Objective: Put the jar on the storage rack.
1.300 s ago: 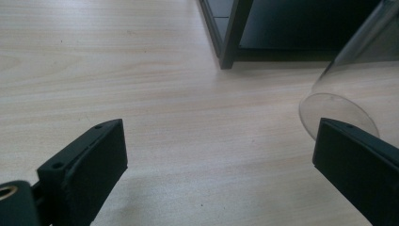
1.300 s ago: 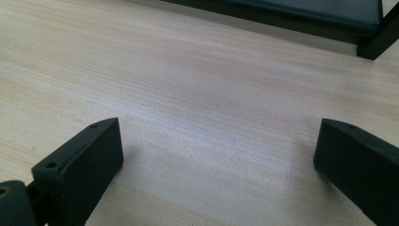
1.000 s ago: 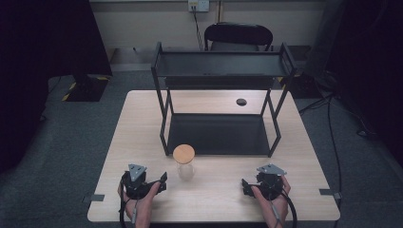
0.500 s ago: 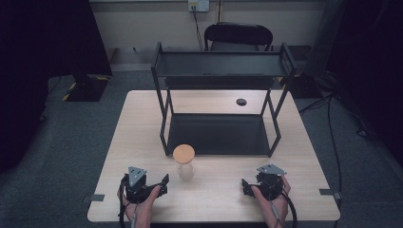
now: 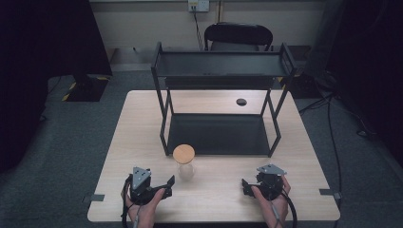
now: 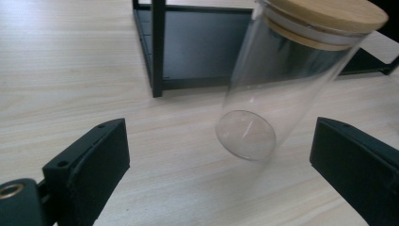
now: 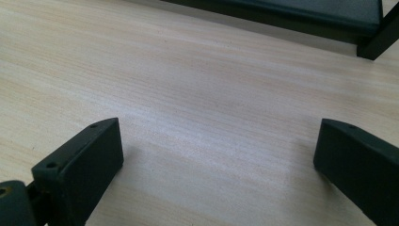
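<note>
A clear glass jar (image 5: 185, 167) with a round wooden lid (image 5: 183, 153) stands upright on the table, just in front of the black shelf rack (image 5: 223, 71). My left gripper (image 5: 167, 185) rests near the table's front edge, a little left of the jar, its jaws open and pointing toward it. In the left gripper view the jar (image 6: 277, 89) stands ahead of the open jaws, apart from both. My right gripper (image 5: 245, 186) sits at the front right, held by a hand, open over bare wood (image 7: 197, 108).
The two-tier black rack takes up the middle of the light wooden table (image 5: 142, 123); its lower shelf (image 5: 216, 133) is bare. A small dark disc (image 5: 241, 101) lies on the table behind the rack. A chair (image 5: 237, 35) stands beyond the far edge.
</note>
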Tool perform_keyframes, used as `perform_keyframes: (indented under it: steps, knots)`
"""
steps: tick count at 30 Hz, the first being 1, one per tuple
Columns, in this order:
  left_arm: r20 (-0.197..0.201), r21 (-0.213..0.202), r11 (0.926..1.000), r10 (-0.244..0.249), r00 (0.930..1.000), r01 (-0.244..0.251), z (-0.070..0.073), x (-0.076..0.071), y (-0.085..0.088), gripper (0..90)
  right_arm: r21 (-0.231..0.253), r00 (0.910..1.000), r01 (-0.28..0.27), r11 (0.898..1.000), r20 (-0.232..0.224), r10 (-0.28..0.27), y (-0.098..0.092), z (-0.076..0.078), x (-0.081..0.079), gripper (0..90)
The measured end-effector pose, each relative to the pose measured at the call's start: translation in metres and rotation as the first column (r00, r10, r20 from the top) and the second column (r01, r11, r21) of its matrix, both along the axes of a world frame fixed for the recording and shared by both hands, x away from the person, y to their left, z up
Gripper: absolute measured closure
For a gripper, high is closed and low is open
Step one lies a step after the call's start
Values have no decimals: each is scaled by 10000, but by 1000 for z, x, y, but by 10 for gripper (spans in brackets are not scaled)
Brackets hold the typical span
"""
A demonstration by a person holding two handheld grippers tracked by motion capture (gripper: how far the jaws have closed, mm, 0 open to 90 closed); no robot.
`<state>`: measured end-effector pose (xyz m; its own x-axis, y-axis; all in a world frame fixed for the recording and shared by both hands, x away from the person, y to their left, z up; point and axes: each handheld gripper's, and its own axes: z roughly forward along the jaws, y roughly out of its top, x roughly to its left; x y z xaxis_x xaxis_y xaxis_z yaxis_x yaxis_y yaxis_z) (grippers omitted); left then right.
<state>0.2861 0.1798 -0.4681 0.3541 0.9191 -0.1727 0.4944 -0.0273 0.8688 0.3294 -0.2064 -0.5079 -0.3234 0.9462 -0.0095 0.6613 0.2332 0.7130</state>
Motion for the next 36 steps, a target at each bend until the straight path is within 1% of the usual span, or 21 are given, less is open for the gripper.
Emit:
perform_keyframes:
  steps: [9,18,21,23,26,27,31,36]
  knots:
    - [292,-198,9990,-401,9988,406,6,0,-10,47,-3,10000,-4,10000,2,4,0,0,0,9]
    - [470,-202,9967,-780,9958,791,13,4,-22,41,4,10000,1,10000,0,-1,0,0,0,9]
    - [477,-280,9958,-857,9952,871,15,7,-27,39,0,10000,0,10000,-1,0,0,0,0,9]
    - [423,-240,9963,-811,9958,821,16,9,-30,35,0,10000,0,10000,-1,0,0,0,0,9]
    - [334,-369,9960,-802,9962,814,18,13,-34,30,-2,10000,-3,10000,1,3,0,0,0,9]
    - [343,-350,9960,-811,9961,823,19,14,-35,29,1,10000,0,10000,-2,0,0,0,0,9]
    - [307,-221,9948,-990,9946,997,22,20,-43,23,-1,10000,-1,10000,0,1,0,0,0,9]
    - [308,-342,9927,-1143,9930,1154,25,28,-49,16,-2,10000,-4,10000,1,4,0,0,0,9]
